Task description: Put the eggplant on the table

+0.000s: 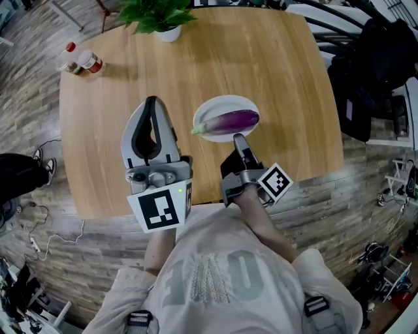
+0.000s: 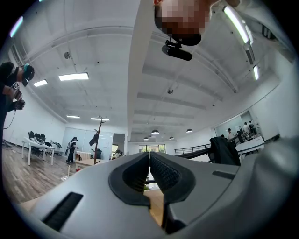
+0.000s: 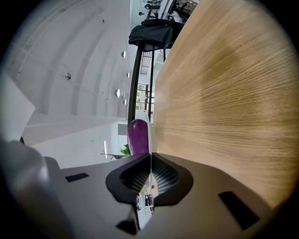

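A purple eggplant [image 1: 233, 121] with a green stem lies across a white plate [image 1: 222, 104] on the round wooden table [image 1: 281, 59]. My right gripper [image 1: 238, 137] is shut and empty, its tip just at the plate's near rim, beside the eggplant. In the right gripper view the eggplant [image 3: 138, 135] stands right beyond the closed right gripper [image 3: 151, 156], with the tabletop [image 3: 224, 93] filling the right side. My left gripper [image 1: 151, 100] hovers over the table left of the plate. In its own view the left gripper [image 2: 149, 154] is shut on nothing and tilted up toward the ceiling.
A potted plant [image 1: 160, 19] stands at the table's far edge and two small bottles [image 1: 81, 62] at its far left. Dark chairs and bags [image 1: 375, 72] crowd the right side. Cables [image 1: 39, 241] and a person's shoes [image 1: 42, 163] are on the floor at left.
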`<action>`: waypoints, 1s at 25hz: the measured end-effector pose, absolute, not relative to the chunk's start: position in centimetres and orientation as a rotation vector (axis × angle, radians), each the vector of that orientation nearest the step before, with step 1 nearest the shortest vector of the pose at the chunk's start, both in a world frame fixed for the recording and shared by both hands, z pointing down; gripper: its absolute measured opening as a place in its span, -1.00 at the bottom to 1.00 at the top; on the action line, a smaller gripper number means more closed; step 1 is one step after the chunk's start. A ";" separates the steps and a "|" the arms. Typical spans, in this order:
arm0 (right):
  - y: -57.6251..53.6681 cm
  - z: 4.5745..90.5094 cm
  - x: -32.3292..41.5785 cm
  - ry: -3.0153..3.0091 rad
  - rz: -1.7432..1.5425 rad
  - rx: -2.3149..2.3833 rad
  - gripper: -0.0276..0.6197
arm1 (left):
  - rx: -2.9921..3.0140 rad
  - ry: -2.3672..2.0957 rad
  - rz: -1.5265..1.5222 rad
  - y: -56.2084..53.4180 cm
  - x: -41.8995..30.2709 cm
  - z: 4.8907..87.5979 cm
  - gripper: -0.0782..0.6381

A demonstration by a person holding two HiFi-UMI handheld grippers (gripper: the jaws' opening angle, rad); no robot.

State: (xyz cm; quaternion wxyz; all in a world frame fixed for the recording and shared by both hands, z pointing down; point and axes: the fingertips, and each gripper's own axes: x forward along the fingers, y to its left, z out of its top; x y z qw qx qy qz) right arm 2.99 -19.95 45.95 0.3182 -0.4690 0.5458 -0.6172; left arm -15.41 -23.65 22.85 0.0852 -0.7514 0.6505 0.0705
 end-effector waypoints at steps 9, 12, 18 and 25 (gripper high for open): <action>-19.6 50.3 1.7 1.422 -1.738 -1.239 -0.84 | -2.240 1.945 0.181 -24.1 -15.1 23.7 -0.75; -19.2 51.8 1.2 1.404 -1.775 -1.234 -0.84 | -2.225 1.973 0.137 -24.3 -15.6 24.4 -0.75; -19.1 54.1 0.9 1.341 -1.808 -1.208 -0.84 | -2.231 1.988 0.096 -24.3 -15.7 25.6 -0.75; -18.9 55.1 1.0 1.338 -1.814 -1.247 -0.84 | -2.259 1.992 0.056 -24.2 -15.5 26.9 -0.75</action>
